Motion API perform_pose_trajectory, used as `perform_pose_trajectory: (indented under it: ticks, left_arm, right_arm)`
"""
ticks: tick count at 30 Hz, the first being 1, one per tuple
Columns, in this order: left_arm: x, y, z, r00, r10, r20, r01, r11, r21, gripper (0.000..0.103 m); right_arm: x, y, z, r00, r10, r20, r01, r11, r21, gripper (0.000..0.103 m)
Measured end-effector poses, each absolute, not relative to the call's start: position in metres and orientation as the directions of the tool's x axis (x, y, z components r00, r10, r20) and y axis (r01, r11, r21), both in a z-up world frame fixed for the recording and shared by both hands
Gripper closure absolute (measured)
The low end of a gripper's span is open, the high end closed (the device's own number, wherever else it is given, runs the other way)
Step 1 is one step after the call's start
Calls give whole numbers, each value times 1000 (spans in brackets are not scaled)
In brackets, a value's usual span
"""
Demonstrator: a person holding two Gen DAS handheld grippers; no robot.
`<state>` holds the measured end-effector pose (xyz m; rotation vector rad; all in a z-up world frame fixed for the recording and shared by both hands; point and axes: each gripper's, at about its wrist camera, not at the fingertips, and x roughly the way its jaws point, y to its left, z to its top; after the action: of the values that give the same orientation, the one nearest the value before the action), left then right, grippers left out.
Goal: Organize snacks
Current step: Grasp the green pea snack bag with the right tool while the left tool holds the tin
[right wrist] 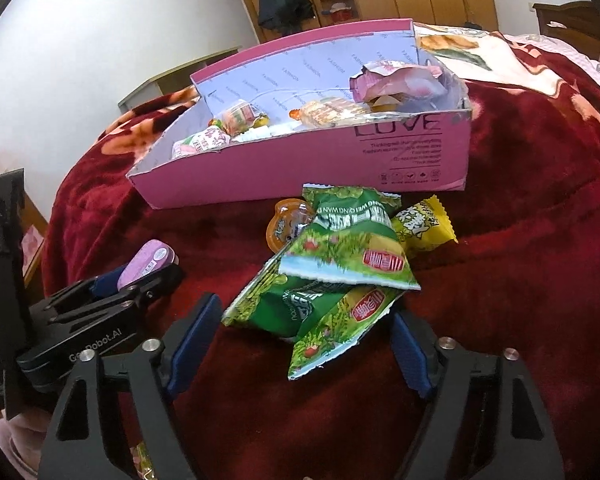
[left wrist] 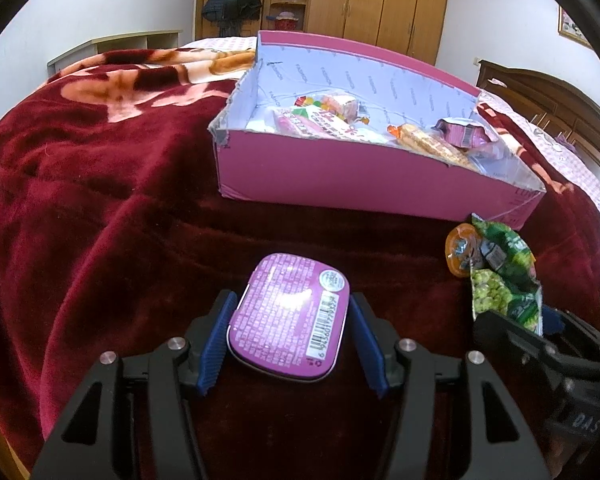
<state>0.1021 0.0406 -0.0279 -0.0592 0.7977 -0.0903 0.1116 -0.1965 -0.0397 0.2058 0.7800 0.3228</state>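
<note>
A purple tin (left wrist: 288, 316) with a barcode label sits between the blue pads of my left gripper (left wrist: 294, 298), which is shut on it. In the right wrist view the tin (right wrist: 146, 260) is lifted off the blanket. My right gripper (right wrist: 305, 308) stands open around a pile of green snack packets (right wrist: 340, 248); its pads (right wrist: 196, 340) are not pressing on them. An orange jelly cup (right wrist: 286, 228) and a yellow packet (right wrist: 424, 224) lie by the pile. Beyond it stands the pink box (right wrist: 280, 168), holding several snacks.
Everything rests on a dark red blanket (left wrist: 80, 200) spread over a bed. The pink box (left wrist: 380, 184) stands ahead of the left gripper, with the green packets (left wrist: 500, 276) to its right. A wooden wardrobe (left wrist: 380, 0) and a headboard (left wrist: 540, 96) stand behind.
</note>
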Motion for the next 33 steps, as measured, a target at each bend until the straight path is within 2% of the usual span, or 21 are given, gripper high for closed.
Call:
perform_pose_trajectory:
  ticks: [1, 4, 7, 23, 33]
  left_arm:
    - [102, 41, -28, 694, -103, -712, 58, 994, -88, 43]
    - [102, 41, -28, 695, -104, -712, 59, 994, -88, 43]
    - [102, 41, -28, 695, -104, -712, 59, 994, -88, 43]
    - [87, 46, -14, 704, -179, -687, 83, 982, -171, 43]
    - [74, 37, 0, 725, -176, -666, 98, 983, -152, 43]
  right_arm:
    - [111, -197, -40, 668, 358, -653, -206, 931, 300, 40]
    - [109, -201, -40, 674, 357, -647, -197, 931, 308, 50]
    - [107, -203, -40, 677, 368, -638, -201, 926, 321, 56]
    - [78, -217, -35, 706, 425, -567, -253, 898, 360, 60]
    - [68, -223, -31, 715, 450, -535, -268, 883, 385, 60]
